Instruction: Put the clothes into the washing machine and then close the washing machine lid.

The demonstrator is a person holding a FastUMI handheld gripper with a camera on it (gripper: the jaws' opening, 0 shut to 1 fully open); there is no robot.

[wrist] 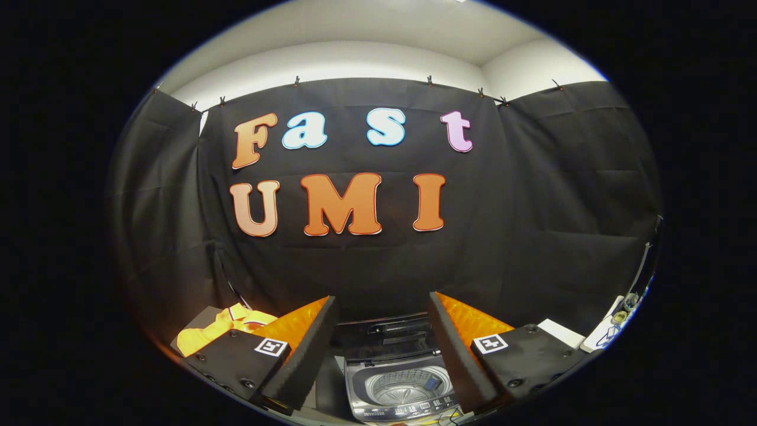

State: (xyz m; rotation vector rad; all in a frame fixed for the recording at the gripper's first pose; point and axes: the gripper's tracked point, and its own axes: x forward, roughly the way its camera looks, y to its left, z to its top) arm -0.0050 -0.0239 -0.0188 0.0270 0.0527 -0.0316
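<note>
So the gripper [381,349] has its fingers spread wide with nothing between them, and the washing machine [397,384] sits just ahead, framed in the gap, lid [384,331] up and drum bare. The yellow clothes [222,328] are off to the left on a dark surface, beyond the left finger. Biggest risk I reckon: the cloth is a floppy bunch, so a pinch on one fold could let the rest trail and snag on the machine's rim. Then the lid closes on fabric instead of seating.
</note>
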